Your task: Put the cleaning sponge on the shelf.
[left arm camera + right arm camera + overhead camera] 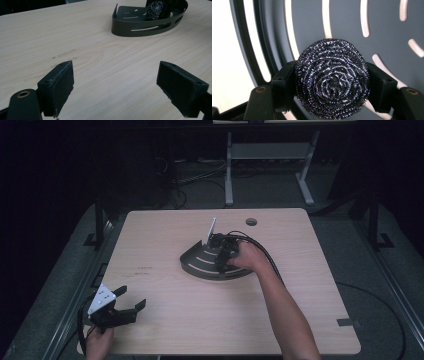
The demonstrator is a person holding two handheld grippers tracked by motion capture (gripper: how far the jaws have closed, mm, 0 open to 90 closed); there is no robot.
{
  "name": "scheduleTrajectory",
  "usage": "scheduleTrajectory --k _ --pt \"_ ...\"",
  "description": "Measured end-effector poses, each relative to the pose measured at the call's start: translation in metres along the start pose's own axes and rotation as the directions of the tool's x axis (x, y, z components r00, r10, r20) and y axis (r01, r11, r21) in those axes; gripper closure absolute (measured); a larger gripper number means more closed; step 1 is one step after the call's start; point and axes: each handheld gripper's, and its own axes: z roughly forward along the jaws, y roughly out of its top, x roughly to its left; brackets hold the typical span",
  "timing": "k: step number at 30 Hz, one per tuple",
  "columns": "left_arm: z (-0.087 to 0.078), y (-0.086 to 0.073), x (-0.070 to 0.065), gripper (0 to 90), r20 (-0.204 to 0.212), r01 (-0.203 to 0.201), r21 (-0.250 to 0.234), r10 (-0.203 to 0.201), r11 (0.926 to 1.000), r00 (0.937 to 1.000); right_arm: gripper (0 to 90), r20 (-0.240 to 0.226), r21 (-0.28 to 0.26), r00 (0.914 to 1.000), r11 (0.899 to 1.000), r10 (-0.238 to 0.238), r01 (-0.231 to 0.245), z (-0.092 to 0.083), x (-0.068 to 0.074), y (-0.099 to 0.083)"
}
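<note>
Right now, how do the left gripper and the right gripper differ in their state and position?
The left gripper is open with nothing between its jaws; the right gripper is shut on the steel scourer. The left gripper sits over bare table near the person's edge; the right gripper is over the dark slotted tray at mid-table. Both have black padded jaws and are hand-held.

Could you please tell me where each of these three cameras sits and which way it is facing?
High view: above the person's side, facing forward and down on the table; both forearms show, and the left hand-held gripper.
Left gripper view: rides that gripper, looking along its open jaws across the table toward the dark tray.
Right gripper view: rides the right hand-held gripper, facing the tray's slotted floor, jaws clamping the steel scourer.
Shared: tray and scourer.
</note>
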Motion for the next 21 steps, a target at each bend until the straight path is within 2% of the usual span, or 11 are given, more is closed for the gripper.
scheduleTrajectory --k 7,21 --pt "-0.0001 0.0 0.0002 13.7 -0.002 0.0 0.0 0.0 1.0 1.0 32.0 -0.003 -0.001 0.9997 1.0 0.026 -0.026 0.0021 -0.0048 0.0007" --pt "-0.0012 0.0002 0.0006 13.7 -0.004 -0.004 -0.001 0.004 1.0 1.0 31.7 0.008 0.001 0.9995 1.0 0.029 -0.029 0.003 -0.0057 -0.0007"
